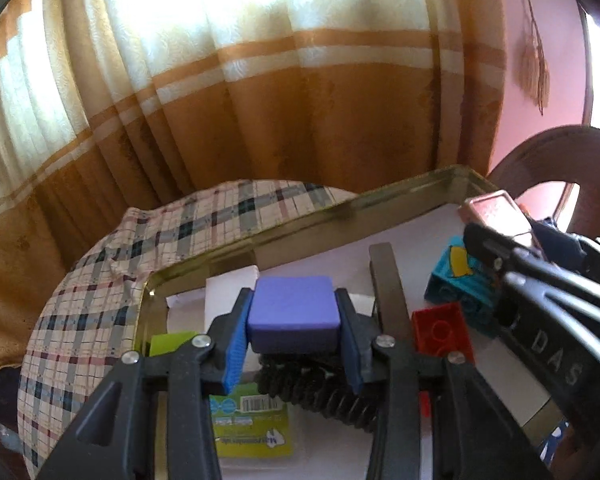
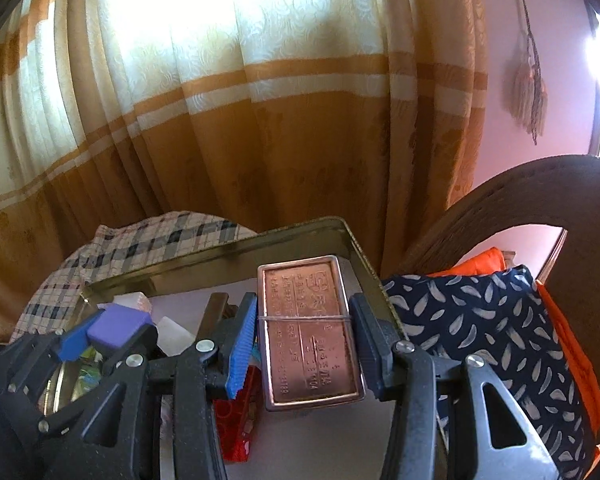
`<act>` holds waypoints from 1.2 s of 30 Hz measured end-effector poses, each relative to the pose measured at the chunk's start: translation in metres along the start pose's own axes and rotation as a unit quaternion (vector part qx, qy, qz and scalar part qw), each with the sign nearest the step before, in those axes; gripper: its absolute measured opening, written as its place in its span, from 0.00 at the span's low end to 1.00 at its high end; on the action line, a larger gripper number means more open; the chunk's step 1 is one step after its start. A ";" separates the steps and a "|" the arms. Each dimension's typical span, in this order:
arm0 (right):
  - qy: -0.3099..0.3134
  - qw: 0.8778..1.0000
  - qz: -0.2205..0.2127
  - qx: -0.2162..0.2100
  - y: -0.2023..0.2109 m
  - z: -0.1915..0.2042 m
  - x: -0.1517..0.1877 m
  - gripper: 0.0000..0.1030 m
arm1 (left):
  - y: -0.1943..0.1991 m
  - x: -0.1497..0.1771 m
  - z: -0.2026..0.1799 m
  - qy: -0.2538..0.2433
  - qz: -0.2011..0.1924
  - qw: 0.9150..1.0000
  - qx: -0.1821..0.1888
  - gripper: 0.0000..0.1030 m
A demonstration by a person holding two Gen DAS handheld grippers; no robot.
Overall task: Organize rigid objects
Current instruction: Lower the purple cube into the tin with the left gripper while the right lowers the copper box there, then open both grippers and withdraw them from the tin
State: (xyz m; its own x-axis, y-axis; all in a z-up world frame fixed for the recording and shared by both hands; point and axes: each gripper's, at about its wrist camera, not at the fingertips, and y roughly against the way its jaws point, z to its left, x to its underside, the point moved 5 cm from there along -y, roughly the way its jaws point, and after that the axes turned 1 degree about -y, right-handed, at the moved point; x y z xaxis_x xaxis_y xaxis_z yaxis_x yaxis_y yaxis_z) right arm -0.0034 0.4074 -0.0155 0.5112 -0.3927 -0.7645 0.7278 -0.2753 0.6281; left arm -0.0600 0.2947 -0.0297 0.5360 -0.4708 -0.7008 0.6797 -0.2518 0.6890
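- Left claw (image 1: 294, 330) pinches a purple block (image 1: 293, 314) above the metal tray (image 1: 308, 220).
- Right claw (image 2: 304, 344) clamps a copper-coloured tin (image 2: 310, 332) over the tray's far right corner.
- Below the claws lie a red brick (image 1: 442, 330) and a teal brick (image 1: 456, 276); both held pieces are unplaced, so sorting seems midway.

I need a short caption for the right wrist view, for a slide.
Right gripper holds a copper-coloured metal case above the tin tray.

A purple block (image 1: 294, 312) is clamped between the left tool (image 1: 294, 344) pads above a metal tin (image 1: 300, 220); red (image 1: 442, 330) and teal (image 1: 458, 280) bricks are seen inside.
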 end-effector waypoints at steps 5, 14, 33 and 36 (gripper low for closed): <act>-0.025 0.998 0.011 -0.051 -0.002 -0.002 0.002 0.69 | 0.005 0.002 0.000 -0.012 0.008 1.000 -0.003 0.96; -0.088 0.993 -0.052 -0.055 0.039 -0.004 0.006 0.79 | 0.043 0.010 0.019 0.007 -0.040 0.999 0.000 1.00; -0.089 0.972 -0.216 0.018 0.112 0.071 0.049 0.93 | 0.067 0.069 0.135 0.072 -0.103 0.987 -0.095 1.00; -0.080 0.964 -0.249 0.047 0.122 0.081 0.054 0.94 | 0.066 0.076 0.143 0.079 -0.113 0.986 -0.093 1.00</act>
State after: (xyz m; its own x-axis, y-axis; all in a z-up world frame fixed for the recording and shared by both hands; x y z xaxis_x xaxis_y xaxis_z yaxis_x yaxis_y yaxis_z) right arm 0.0754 0.2819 0.0316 0.0266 -0.3187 -0.9475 0.8161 -0.5404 0.2047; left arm -0.0460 0.1214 -0.0105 0.4219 -0.2802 -0.8623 0.8629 -0.1678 0.4767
